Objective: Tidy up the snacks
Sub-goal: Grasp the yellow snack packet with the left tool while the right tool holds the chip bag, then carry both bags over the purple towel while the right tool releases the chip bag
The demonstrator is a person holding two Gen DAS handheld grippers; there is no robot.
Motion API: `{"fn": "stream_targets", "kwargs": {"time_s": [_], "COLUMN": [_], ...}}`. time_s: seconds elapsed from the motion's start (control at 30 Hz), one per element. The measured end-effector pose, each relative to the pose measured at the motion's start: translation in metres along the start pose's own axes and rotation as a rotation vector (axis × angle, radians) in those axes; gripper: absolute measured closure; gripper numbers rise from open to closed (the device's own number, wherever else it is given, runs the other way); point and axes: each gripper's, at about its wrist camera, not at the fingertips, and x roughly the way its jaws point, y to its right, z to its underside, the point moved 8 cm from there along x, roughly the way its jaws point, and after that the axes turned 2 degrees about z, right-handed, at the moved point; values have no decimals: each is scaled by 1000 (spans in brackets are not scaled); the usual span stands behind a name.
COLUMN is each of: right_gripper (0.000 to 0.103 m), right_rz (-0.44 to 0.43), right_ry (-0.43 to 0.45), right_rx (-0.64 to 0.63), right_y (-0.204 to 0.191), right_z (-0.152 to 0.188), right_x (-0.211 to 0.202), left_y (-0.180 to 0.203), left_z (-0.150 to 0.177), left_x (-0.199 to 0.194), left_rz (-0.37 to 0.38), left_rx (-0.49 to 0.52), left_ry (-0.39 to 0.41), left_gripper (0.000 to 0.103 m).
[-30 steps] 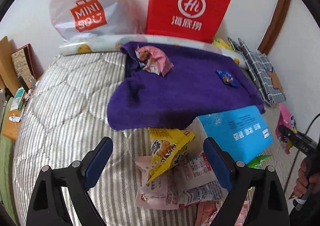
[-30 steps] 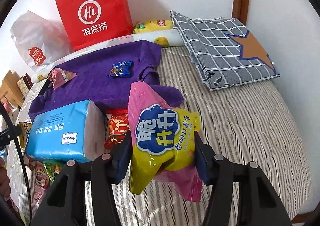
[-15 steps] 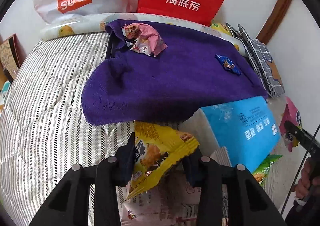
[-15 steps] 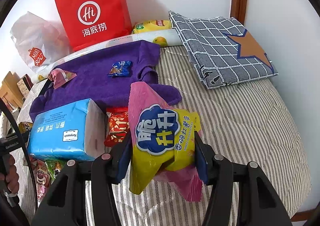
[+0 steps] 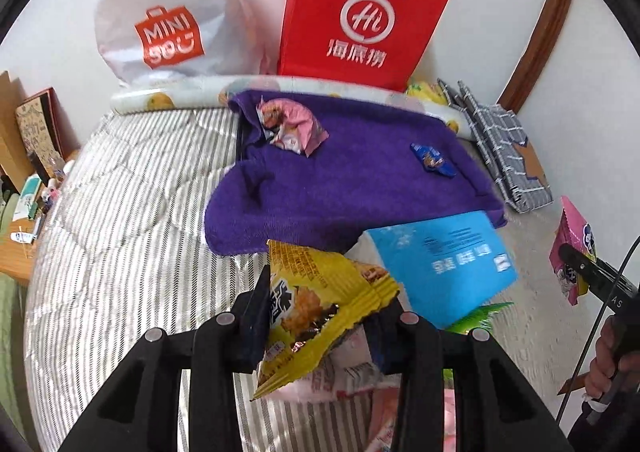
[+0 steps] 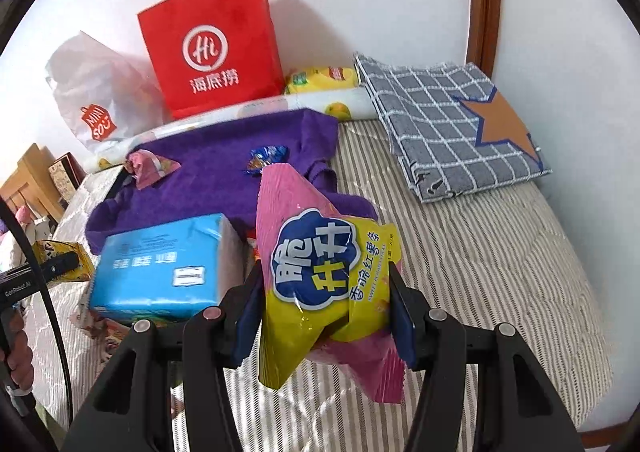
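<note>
Just in front of the purple towel (image 5: 352,175), lifted clear of the snack pile (image 5: 352,368): yellow packet (image 5: 316,308), now pinched in the left gripper (image 5: 320,324), which stood spread a second ago. Right gripper (image 6: 324,316) still clamped on the pink-yellow bag (image 6: 320,272), right of the towel. Likely next: carrying both onto the towel.

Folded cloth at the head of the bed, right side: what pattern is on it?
The folded cloth is grey with a white grid and an orange, blue-edged star; the right wrist view shows it best.
</note>
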Motion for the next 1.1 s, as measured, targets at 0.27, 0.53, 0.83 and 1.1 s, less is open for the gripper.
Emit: {"fn": "stream_targets", "kwargs": {"time_s": [0.27, 0.53, 0.83, 1.1], "right_gripper": [48, 48, 48, 48], "right_rz": [-9, -31, -62, -80], "right_ry": [61, 107, 131, 131], "right_rx": [-23, -44, -58, -56], "right_y": [-16, -33, -48, -48], "right_z": [-9, -12, -17, -33], "right_x": [-42, -73, -91, -82], "left_y": [13, 25, 31, 31], "left_z": [-4, -8, -12, -28], "left_x": [-42, -78, -97, -99], "left_rz": [14, 19, 19, 9], "left_rx": [0, 15, 8, 1], "left_ry": [66, 125, 144, 164], "left_gripper": [65, 65, 65, 65]}}
